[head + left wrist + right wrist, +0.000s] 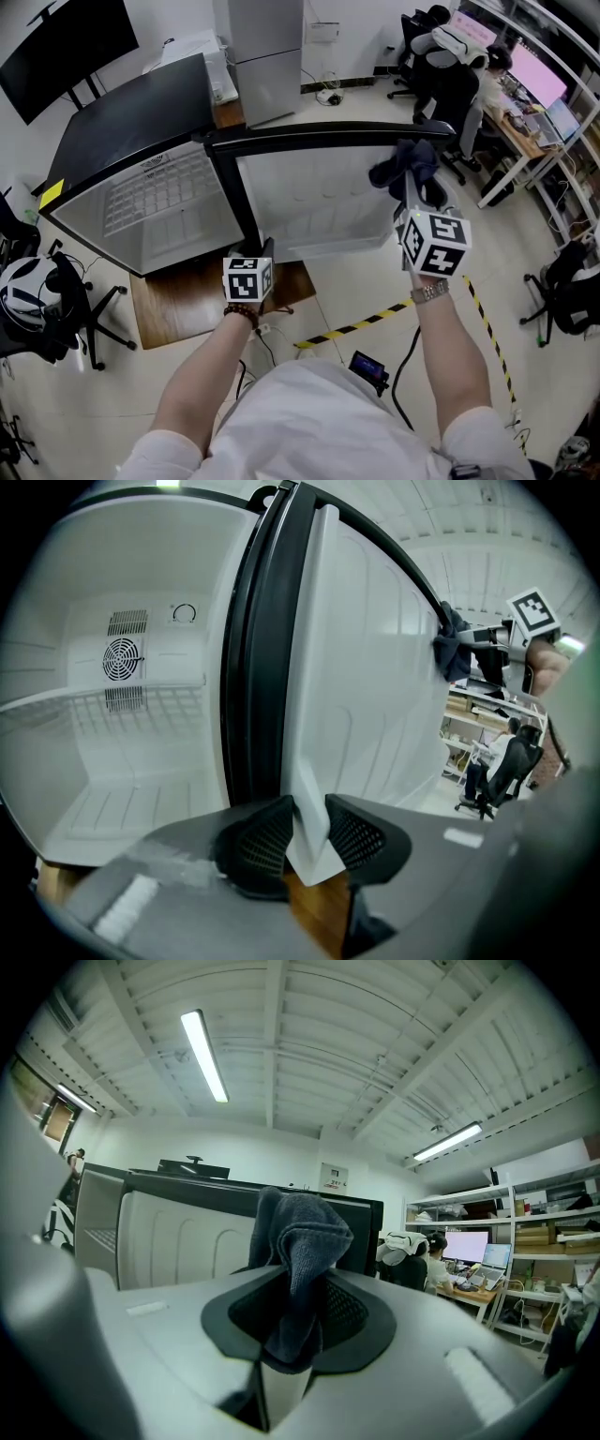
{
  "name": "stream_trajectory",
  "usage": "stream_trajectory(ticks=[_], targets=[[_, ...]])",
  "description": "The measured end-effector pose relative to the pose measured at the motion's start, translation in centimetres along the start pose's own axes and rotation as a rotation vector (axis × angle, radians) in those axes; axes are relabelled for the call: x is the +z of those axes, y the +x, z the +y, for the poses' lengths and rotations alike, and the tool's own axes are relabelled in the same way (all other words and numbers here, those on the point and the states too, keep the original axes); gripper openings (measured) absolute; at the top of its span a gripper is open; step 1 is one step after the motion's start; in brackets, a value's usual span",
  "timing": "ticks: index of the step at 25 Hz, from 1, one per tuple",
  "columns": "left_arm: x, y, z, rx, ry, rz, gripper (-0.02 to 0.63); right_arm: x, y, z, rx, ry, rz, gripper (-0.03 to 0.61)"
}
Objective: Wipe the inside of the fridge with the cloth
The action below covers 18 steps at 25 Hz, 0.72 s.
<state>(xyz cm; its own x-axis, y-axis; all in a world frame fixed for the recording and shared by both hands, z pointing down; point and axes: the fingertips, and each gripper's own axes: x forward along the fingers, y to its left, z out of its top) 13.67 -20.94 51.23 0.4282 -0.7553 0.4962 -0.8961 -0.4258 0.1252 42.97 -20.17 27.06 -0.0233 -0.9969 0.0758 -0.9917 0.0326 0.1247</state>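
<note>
**Cloth point(408, 169) at door edge; fridge cavity unwiped**

Fridge point(141, 211) cavity, left, shows no wiping under way. Left gripper point(305, 829) clamps the open door point(314, 211) at its lower corner. Right gripper point(298, 1312) pinches the cloth at the door's far edge. In my judgement, the interior wipe is outstanding.

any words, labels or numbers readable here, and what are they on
None can be read.
Label on the fridge: too small to read.
Sign on the far wall: print blurred.
Yellow sticker on the fridge corner: no legible text.
</note>
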Motion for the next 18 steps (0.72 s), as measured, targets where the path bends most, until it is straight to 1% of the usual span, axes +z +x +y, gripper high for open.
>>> stream_trajectory(ticks=[3,5,9,13,15,18], targets=[[0.1,0.2,-0.4,-0.005,-0.007,-0.007,0.117,0.3,-0.8,0.5,0.018,0.003,-0.013,0.084],[0.2,0.3,-0.5,-0.009,-0.01,-0.011,0.117,0.4,-1.5,2.7,0.068,-0.005,-0.029,0.084],[0.2,0.3,-0.4,-0.012,-0.012,-0.011,0.117,-0.1,-2.4,10.2,0.235,-0.007,-0.043,0.084],[0.1,0.4,-0.2,-0.031,-0.017,-0.017,0.118,-0.9,-3.0,18.0,0.397,-0.025,-0.029,0.084],[0.1,0.3,-0.2,-0.042,-0.018,-0.023,0.12,-1.5,-2.9,21.1,0.458,-0.039,-0.016,0.084],[0.2,0.4,-0.3,-0.054,-0.019,-0.031,0.121,-2.2,-2.4,24.9,0.526,-0.059,0.006,0.084]])
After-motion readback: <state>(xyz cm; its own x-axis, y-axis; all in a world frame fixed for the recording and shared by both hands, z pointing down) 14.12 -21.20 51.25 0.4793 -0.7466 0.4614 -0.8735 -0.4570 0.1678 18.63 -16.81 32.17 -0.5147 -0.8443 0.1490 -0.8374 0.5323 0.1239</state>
